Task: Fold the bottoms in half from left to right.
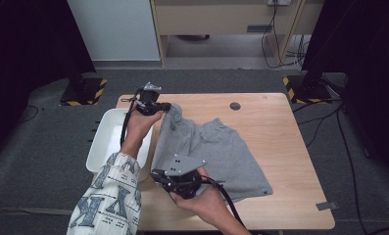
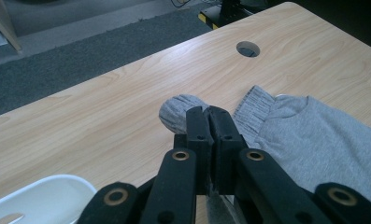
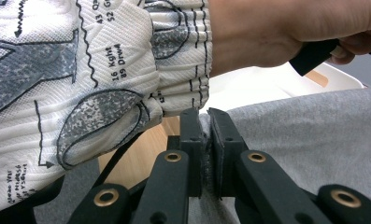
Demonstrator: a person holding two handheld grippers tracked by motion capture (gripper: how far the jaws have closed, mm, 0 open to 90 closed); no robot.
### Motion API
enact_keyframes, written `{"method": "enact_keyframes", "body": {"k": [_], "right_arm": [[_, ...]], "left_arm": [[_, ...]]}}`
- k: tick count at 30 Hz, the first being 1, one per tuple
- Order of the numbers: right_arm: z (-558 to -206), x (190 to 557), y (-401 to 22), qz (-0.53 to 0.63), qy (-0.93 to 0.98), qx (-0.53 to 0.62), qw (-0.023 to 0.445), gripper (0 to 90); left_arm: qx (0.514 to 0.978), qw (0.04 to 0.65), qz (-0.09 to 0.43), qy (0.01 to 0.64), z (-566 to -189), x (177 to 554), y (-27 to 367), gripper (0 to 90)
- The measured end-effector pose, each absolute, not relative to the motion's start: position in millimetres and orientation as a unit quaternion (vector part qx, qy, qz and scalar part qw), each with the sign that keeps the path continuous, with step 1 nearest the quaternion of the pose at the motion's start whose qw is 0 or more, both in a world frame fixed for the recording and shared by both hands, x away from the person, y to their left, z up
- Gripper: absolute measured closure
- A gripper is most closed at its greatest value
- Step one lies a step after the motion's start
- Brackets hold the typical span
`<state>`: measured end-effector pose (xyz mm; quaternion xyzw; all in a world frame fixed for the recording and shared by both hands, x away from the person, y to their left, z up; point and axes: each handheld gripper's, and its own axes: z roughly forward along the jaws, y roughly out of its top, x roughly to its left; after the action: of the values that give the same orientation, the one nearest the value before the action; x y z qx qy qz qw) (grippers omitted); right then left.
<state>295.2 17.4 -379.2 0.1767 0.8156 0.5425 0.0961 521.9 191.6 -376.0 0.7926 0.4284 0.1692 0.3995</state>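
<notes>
— Where are we with the shorts?

— They lie spread on the table, and I've got them by their left edge. My left gripper is clamped on the far corner, by the waistband; in the left gripper view a little knob of grey cloth pokes out past the closed jaws. My right gripper is clamped on the near corner of that same edge, with cloth pinched between the jaws in the right gripper view.

— What worries you?

— The left hold looks thin to me. Only a small bunch of cloth is in there, so if I pull the two hands apart too hard, I'd expect that corner to slip out and the fold to go crooked.

— Anything else?

— The white bin sits just beside the table's left side, right under my left forearm. My sleeve hangs close to it, so a wide swing could knock it or drag the hem into it. Also, the right gripper's cable trails across the near edge of the shorts and might snag the cloth as I lift.
</notes>
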Motion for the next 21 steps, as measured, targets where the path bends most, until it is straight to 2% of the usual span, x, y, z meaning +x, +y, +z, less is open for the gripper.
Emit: {"method": "enact_keyframes", "body": {"k": [15, 21], "right_arm": [[-369, 292, 43, 0.552, 0.814, 0.159, 0.086, 85.3], [-366, 292, 31, 0.546, 0.817, 0.160, 0.091, 85.3]], "left_arm": [[0.788, 0.396, 0.179, 0.437, -367, 513, 217, 87.8], [0.787, 0.398, 0.179, 0.436, -366, 514, 209, 87.7]]}}
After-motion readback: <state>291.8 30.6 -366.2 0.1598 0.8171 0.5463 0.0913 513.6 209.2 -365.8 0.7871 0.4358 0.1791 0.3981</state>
